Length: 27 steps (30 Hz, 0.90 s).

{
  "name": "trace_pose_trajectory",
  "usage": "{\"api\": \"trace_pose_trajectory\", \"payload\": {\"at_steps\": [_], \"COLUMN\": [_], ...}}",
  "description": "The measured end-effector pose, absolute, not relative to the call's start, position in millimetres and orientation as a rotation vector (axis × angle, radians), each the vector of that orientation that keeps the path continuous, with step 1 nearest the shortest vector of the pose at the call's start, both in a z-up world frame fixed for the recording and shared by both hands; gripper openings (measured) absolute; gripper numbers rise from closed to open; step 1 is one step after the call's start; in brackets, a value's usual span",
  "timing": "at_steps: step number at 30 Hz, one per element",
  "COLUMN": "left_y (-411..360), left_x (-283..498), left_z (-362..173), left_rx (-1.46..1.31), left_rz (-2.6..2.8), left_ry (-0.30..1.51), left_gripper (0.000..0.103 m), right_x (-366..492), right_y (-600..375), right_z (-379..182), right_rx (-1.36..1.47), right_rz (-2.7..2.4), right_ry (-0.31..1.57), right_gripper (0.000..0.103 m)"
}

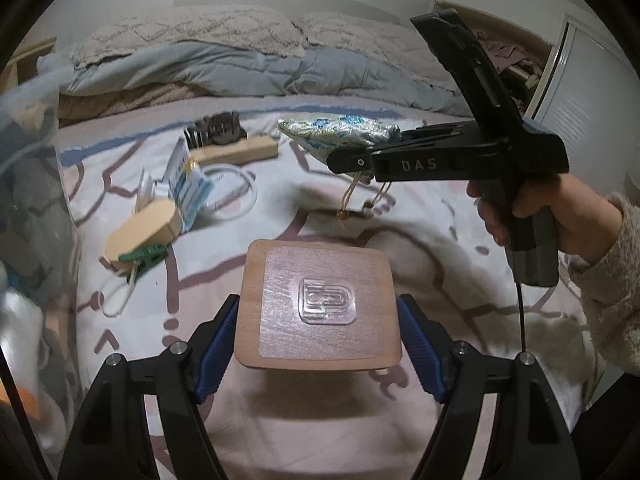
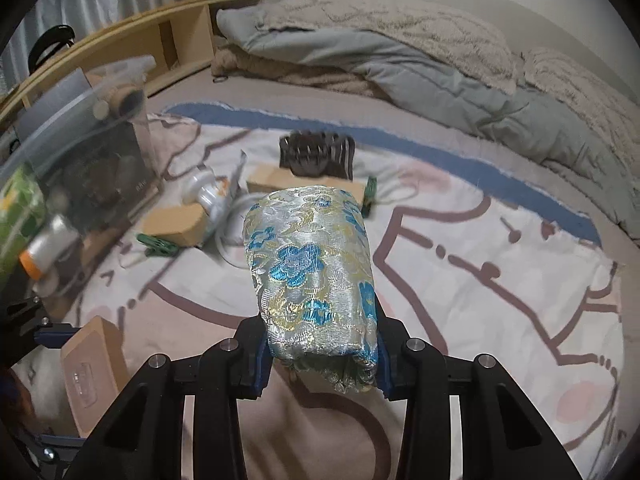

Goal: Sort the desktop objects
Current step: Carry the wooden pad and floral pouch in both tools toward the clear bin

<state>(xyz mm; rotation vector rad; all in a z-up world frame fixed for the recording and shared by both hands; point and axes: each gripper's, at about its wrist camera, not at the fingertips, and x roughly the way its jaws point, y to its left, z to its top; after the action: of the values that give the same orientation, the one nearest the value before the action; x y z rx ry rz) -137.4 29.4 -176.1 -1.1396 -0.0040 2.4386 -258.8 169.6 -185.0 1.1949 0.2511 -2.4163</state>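
My left gripper (image 1: pixel 318 336) is shut on a square wooden block (image 1: pixel 318 304) with a clear plastic hook plate on its top, held above the patterned bedspread. The same wooden block (image 2: pixel 94 364) shows at the lower left of the right wrist view. My right gripper (image 2: pixel 320 364) is shut on a silver brocade pouch (image 2: pixel 314 280) with blue flowers, lifted off the bed. In the left wrist view that pouch (image 1: pixel 340 130) hangs from the right gripper (image 1: pixel 352 160), its cord dangling below.
On the bedspread lie a dark hair claw (image 2: pixel 316 156), wooden blocks (image 2: pixel 176 220), green clips (image 2: pixel 158 246), a white cable (image 1: pixel 236 192) and a small carton (image 1: pixel 188 184). A clear bin (image 2: pixel 80 152) with items stands at the left. Pillows and a duvet (image 2: pixel 400 60) lie behind.
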Motion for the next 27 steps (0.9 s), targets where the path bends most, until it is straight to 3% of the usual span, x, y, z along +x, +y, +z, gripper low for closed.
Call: {"api": "trace_pose_trajectory", "payload": {"at_steps": [27], "left_y": [-12], "left_x": [-91], "left_z": [-29], "left_rx": [-0.887], "left_rz": [2.671], "left_ry": [-0.058], "left_gripper": [0.077], "right_x": [-180], "right_y": [160], "right_z": [-31], "right_rx": [0.866], "right_rz": [-2.497], "right_ry": [0.215], "right_gripper": [0.041]}}
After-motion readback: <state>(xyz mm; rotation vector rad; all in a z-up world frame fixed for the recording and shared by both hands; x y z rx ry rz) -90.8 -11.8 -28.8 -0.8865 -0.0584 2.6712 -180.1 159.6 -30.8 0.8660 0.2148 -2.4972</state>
